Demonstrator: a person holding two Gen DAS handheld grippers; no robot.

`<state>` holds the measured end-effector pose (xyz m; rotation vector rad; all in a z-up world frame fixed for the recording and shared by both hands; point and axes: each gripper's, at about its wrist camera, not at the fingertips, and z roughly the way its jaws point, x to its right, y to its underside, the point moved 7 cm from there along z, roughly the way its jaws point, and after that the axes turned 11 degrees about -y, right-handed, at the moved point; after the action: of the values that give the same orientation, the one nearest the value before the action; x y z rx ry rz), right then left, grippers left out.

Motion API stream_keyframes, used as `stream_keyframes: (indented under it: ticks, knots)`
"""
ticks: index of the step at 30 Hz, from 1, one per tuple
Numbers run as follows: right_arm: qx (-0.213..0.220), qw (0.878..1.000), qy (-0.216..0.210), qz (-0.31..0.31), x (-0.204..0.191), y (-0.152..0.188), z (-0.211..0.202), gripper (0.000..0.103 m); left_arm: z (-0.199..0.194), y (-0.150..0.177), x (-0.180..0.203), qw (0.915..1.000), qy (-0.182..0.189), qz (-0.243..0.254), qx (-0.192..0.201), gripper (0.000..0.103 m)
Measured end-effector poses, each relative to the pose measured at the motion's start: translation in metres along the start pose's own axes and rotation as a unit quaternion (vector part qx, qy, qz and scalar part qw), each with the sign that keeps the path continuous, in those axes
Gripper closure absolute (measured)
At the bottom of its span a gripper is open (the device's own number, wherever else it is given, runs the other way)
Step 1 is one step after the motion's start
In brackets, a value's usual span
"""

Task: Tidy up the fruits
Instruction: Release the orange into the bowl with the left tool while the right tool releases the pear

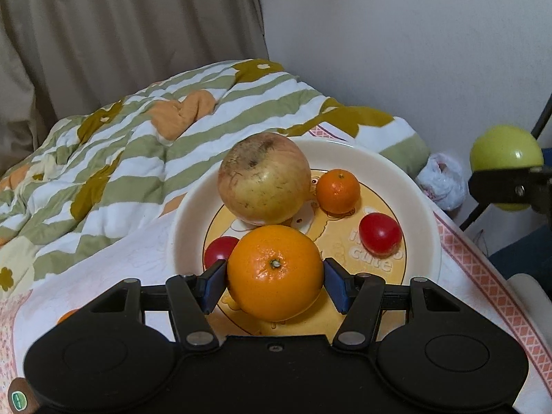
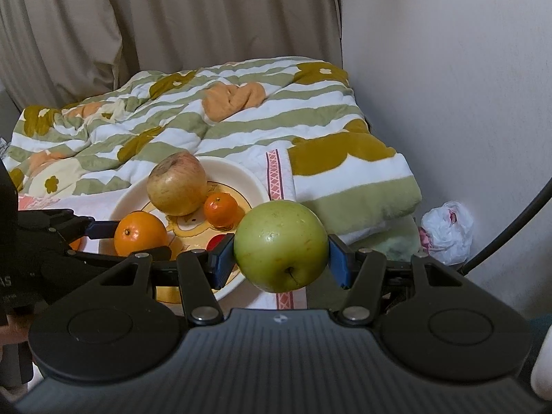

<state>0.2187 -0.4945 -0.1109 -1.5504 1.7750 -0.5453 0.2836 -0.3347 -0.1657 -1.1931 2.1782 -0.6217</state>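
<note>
1. The left gripper [image 1: 275, 281] clamps a large orange [image 1: 275, 272] by its sides, blue pads against the peel, low over the near part of the cream plate [image 1: 422, 227]. That looks like a set-down among the fruit gathered there; whether the orange touches the plate I cannot tell.
2. On the plate sit a mottled red-yellow apple [image 1: 265, 177], a small mandarin [image 1: 338, 191] just beside it, and two cherry tomatoes [image 1: 380, 233].
3. The right gripper [image 2: 281, 258] holds a green apple [image 2: 280, 245] the same way, in the air just off the plate's right edge, probably waiting its turn.
4. The left wrist view alone shows both tomatoes and the plate's printed centre; the right wrist view shows the pads on the green apple and, side-on, the left gripper at the orange.
5. The plate rests on a bed, on a white cloth in front of a striped floral quilt [image 2: 214, 131].
</note>
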Motion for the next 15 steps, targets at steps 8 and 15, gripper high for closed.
stream_keyframes:
  ticks: [8,15]
  knots:
    - [0.002,1.0,-0.006,-0.008,-0.001,-0.008,0.001,0.032,-0.031,-0.005,-0.015,0.9992,0.006,-0.027,0.029,0.0]
    - [-0.007,0.999,-0.031,-0.037,-0.021,-0.012,0.011,0.032,-0.053,0.004,-0.043,0.9972,-0.017,-0.069,0.023,0.0]
